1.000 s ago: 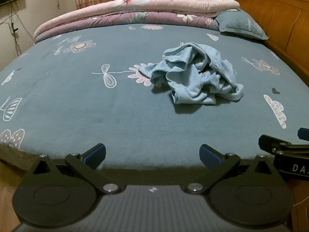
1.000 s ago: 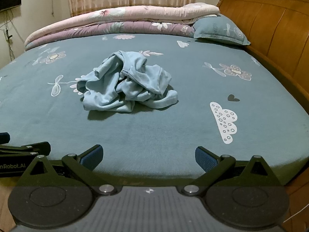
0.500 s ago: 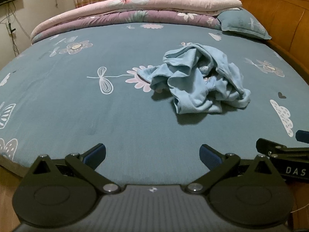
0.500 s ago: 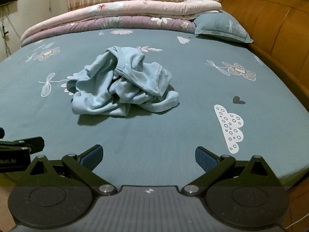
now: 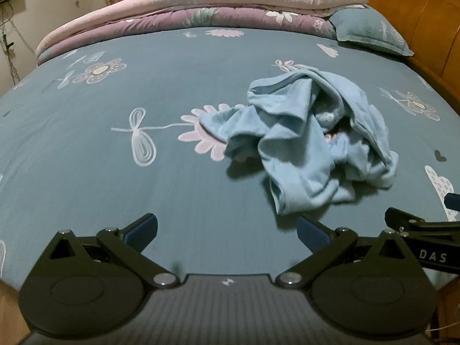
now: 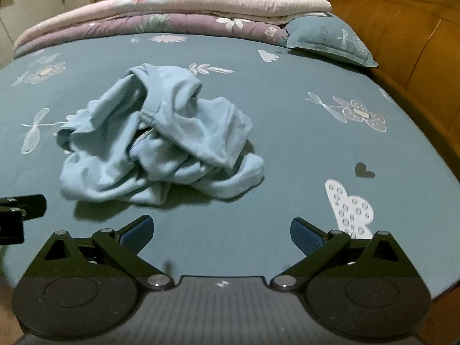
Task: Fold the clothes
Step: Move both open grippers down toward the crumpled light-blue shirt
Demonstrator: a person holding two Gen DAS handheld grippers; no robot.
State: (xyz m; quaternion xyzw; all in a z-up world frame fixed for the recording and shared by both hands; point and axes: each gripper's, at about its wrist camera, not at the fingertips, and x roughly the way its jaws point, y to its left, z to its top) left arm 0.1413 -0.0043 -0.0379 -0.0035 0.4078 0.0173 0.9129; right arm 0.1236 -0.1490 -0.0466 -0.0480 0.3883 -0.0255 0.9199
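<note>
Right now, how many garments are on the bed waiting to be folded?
1: a crumpled light blue garment mid-bed on the teal sheet, ahead of both open grippers. Its folds could hide a second piece.

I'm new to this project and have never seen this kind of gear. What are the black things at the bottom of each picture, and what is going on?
There is no robot: a person holds two hand-held grippers, each carrying a wide-angle camera that looks along its fingers. One view shows the left gripper, the other the right gripper. Both are open and hold nothing. Ahead lies a crumpled light blue garment on a teal bed sheet, not yet folded. Behind it are folded quilts, a pillow and a wooden headboard.
</note>
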